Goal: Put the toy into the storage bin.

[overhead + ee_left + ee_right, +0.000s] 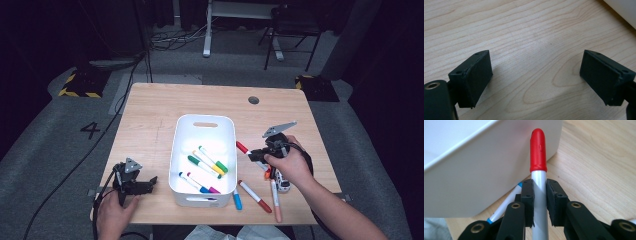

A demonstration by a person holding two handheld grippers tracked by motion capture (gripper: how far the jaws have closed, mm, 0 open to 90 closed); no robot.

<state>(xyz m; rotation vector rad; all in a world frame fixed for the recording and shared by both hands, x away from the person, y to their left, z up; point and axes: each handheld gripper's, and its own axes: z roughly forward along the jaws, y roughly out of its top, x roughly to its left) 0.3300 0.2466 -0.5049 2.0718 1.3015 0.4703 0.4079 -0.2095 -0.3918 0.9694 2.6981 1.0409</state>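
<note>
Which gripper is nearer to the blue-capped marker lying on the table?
Right. The right gripper hangs just right of the blue-capped marker; the left gripper sits beyond the white bin.

**Occlusions and cut-offs**

I can't see the red-capped marker's (538, 157) lower barrel: pinched in the right tool (539, 202), it runs off the frame bottom. Blue-capped marker (506, 205) tucked behind the pads. White bin (474, 170) cropped top-left. Markers by my right hand (290, 167) partly covered.
</note>
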